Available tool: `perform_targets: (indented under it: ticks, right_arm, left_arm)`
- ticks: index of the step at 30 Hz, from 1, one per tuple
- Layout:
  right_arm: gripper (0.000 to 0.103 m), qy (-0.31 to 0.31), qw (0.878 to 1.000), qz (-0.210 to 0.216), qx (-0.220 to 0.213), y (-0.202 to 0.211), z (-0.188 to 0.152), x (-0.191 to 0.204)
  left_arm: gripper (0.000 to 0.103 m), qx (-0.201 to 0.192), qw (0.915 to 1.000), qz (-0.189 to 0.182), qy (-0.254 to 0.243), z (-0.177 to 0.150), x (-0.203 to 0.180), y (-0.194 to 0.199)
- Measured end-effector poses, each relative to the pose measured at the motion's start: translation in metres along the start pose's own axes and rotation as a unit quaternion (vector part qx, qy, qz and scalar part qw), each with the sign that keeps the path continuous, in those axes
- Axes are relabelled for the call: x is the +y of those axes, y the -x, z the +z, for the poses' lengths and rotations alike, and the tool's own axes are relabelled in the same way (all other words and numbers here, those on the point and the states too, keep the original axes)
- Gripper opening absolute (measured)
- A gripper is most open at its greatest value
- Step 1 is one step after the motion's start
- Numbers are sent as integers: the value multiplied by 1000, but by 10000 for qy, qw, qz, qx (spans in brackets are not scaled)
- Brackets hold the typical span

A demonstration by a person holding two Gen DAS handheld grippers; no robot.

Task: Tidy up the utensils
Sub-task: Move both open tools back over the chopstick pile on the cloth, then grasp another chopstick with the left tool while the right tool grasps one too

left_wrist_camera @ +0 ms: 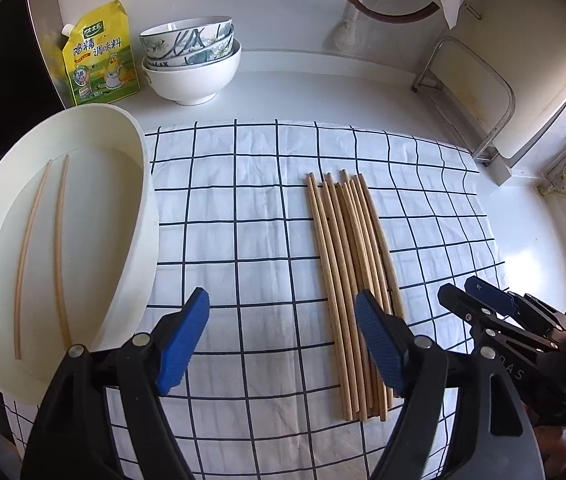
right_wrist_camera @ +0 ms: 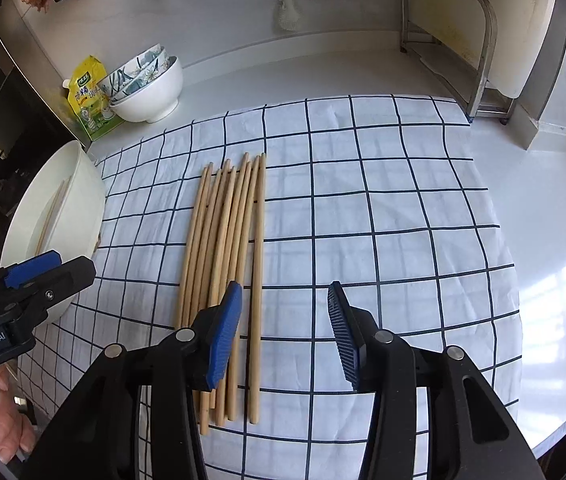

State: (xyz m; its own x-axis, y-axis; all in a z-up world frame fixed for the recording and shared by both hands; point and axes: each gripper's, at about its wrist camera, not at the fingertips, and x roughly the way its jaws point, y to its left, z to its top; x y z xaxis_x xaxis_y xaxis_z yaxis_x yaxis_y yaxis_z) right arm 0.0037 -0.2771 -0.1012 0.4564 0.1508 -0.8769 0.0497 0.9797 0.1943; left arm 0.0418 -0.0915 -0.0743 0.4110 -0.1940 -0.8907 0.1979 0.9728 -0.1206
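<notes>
Your chopsticks (right_wrist_camera: pixel 227 280) lie bundled on the checked cloth (right_wrist_camera: pixel 383 208), long axis running away from you. Both tools have their jaws apart and empty. Your right tool (right_wrist_camera: pixel 283 332) hovers over their near ends, nearer than your left tool (left_wrist_camera: pixel 279 340); 2 chopsticks already lie in the white tray (left_wrist_camera: pixel 139 184).

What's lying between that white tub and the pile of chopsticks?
Only bare checked cloth lies between the tub and the chopsticks. The left wrist view shows this best.
</notes>
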Motion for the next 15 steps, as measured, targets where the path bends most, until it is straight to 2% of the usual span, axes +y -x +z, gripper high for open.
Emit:
perform_targets:
  ticks: [15]
  right_arm:
    - [49, 320, 9992, -140, 198, -33, -9, 8]
  left_arm:
    - [74, 266, 9994, 153, 126, -13, 0, -27]
